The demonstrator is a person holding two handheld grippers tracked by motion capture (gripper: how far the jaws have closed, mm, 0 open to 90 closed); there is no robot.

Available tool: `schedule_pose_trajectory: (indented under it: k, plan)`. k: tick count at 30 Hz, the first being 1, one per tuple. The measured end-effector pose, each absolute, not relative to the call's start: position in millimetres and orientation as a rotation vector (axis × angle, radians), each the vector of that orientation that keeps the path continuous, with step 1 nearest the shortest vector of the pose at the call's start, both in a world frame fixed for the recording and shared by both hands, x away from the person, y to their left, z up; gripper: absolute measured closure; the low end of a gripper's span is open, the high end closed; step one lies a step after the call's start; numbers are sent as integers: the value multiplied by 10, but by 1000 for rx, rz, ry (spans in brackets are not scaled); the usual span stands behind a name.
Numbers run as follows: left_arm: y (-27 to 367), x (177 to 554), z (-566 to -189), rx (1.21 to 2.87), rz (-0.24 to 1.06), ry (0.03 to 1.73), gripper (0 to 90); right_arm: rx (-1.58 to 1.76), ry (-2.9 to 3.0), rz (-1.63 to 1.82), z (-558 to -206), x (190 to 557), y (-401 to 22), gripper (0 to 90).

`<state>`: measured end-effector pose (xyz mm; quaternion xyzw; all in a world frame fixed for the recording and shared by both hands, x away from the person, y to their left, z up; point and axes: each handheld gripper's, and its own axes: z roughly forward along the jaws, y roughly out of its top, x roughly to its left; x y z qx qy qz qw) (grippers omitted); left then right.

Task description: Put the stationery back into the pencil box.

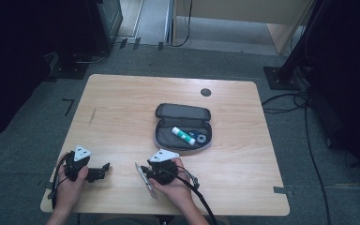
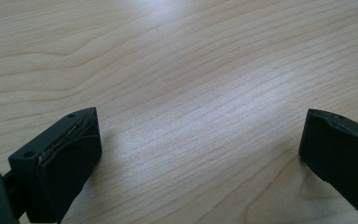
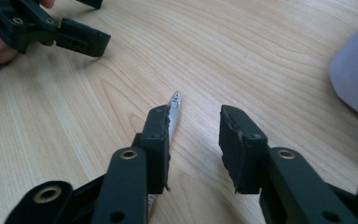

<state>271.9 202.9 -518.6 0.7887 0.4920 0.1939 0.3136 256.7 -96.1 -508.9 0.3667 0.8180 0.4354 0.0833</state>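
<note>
Right hand-held gripper (image 3: 193, 140), jaws parted around nothing, sits low centre of frame with the thin silver metal ruler (image 3: 174, 106) flat on the wooden counter (image 3: 242, 51) beside its left pad (image 3: 158, 140), so closing now likely nudges the ruler aside; left hand-held gripper (image 2: 200, 154) gapes idle.

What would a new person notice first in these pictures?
Probably the open grey pencil case in the middle of the wooden table, with a white and green glue stick lying inside it. Next, near the front edge, the right hand-held gripper stands with a clear jaw gap, over a metal ruler lying against one jaw.
</note>
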Motion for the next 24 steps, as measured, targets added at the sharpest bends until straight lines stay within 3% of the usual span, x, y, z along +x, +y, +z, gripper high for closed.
schedule_pose_trajectory:
  k: [10, 13, 24]
  plan:
    - [2029, 2719, -5186, 2077, 510, 1298, 0, 1040, 2487, 1344, -5148, 2601, -925, 667]
    - [2029, 2719, -5186, 2079, 510, 1297, 0, 1020, 2489, 1315, -5162, 2598, -918, 628]
    - [2028, 2719, -5186, 2078, 510, 1297, 0, 1085, 2499, 1339, -5162, 2593, -876, 724]
